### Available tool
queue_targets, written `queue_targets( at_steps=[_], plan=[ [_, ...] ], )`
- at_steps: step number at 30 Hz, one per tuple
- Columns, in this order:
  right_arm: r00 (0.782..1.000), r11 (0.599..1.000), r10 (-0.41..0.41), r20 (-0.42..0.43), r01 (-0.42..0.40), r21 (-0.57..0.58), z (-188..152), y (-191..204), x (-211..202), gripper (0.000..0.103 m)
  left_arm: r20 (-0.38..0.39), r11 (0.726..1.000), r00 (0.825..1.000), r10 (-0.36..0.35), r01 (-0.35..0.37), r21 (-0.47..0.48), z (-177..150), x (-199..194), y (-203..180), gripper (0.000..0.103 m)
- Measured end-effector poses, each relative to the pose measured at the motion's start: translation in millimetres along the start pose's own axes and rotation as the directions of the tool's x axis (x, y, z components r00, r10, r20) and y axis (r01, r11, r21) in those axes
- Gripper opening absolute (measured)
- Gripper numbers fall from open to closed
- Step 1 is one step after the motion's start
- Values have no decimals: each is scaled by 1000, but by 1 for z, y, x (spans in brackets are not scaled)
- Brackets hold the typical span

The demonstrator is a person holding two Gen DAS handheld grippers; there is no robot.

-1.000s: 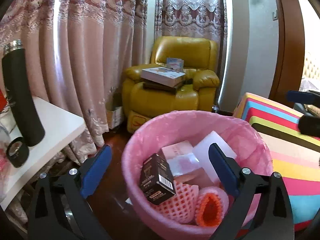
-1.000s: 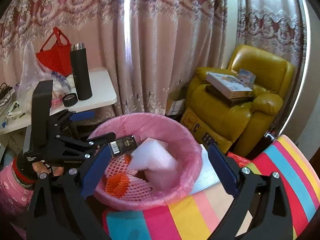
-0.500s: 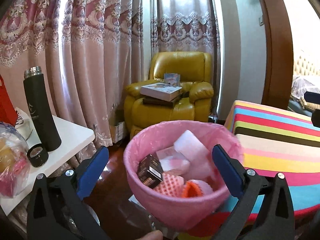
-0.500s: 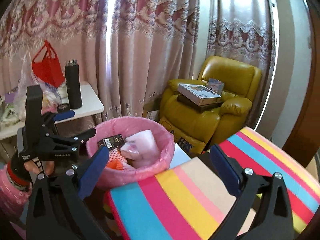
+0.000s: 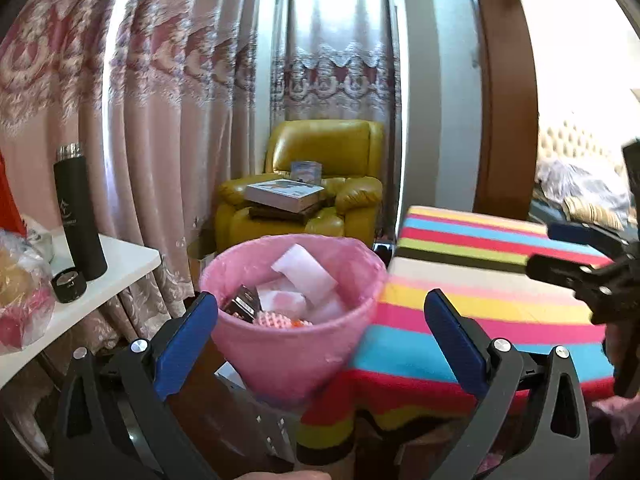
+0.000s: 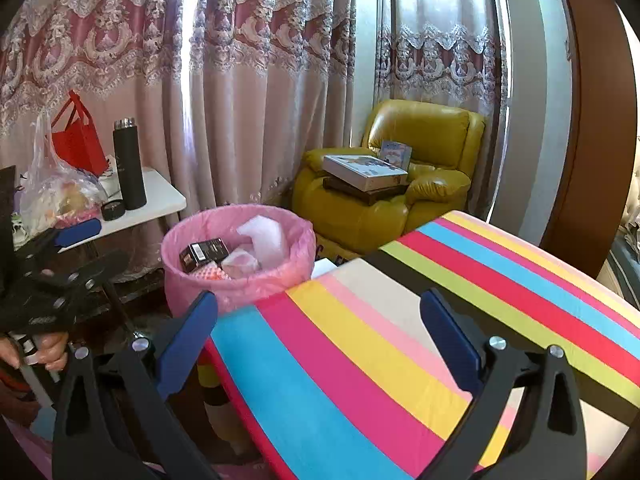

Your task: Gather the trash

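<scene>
Left wrist view: the left gripper (image 5: pixel 320 320) has its jaws spread as wide as they go, having just opened the last bit, with nothing between the pads. Straight ahead and slightly below them stands the pink-lined bin (image 5: pixel 294 344), upright, its round mouth framed between the two blue pads and holding the trash (image 5: pixel 288 292): a dark carton, white foam pieces and pink-orange fruit netting. The right gripper (image 6: pixel 318 326), seen in the right wrist view, likewise stands with jaws spread and empty; it points over the striped counter (image 6: pixel 400 340), with the bin off to the left of its axis, just beyond the counter's near-left corner. The bin sits on the floor in the gap between the striped counter and the white counter (image 5: pixel 120 264), which carries a black flask (image 5: pixel 80 212), a small black cap, a red bag and a plastic bag of goods. No loose trash is visible on the striped cloth. Judged from this layout, the left gripper is nearer the bin and aligned with it, so any further deposit favours that hand. A yellow armchair (image 6: pixel 396 184) loaded with boxes stands behind, before the curtains.
</scene>
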State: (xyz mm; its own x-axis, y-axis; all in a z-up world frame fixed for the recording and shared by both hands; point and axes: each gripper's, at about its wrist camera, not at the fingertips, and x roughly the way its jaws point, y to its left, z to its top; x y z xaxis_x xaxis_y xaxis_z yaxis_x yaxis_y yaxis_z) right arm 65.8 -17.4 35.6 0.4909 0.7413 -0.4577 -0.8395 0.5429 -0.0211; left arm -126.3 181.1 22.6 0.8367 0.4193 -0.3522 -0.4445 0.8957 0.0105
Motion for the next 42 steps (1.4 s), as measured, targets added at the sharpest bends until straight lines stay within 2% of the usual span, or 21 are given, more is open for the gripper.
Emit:
queue_targets(
  at_steps=[6,11,29,42],
  plan=[
    [1000,999,-3,-16,2,-41,-11,7,5,98,-26,1000,1000,-16,16,14,-9,-1,-7,97],
    [1000,998,4,-21,-5,-55,-12,13,7,98,-18,1000,1000,-12,13,18,-11,-2,-6,97],
    [998,999,12,58,-9,-52,-7,14,-5,98,-13,999,1000,-22,22,34,-14,1,-12,97],
    [998,998,13,57,-10,-65,-8,16,-4,98,-14,999,1000,-19,19,32,-14,2,-12,97]
  ],
)
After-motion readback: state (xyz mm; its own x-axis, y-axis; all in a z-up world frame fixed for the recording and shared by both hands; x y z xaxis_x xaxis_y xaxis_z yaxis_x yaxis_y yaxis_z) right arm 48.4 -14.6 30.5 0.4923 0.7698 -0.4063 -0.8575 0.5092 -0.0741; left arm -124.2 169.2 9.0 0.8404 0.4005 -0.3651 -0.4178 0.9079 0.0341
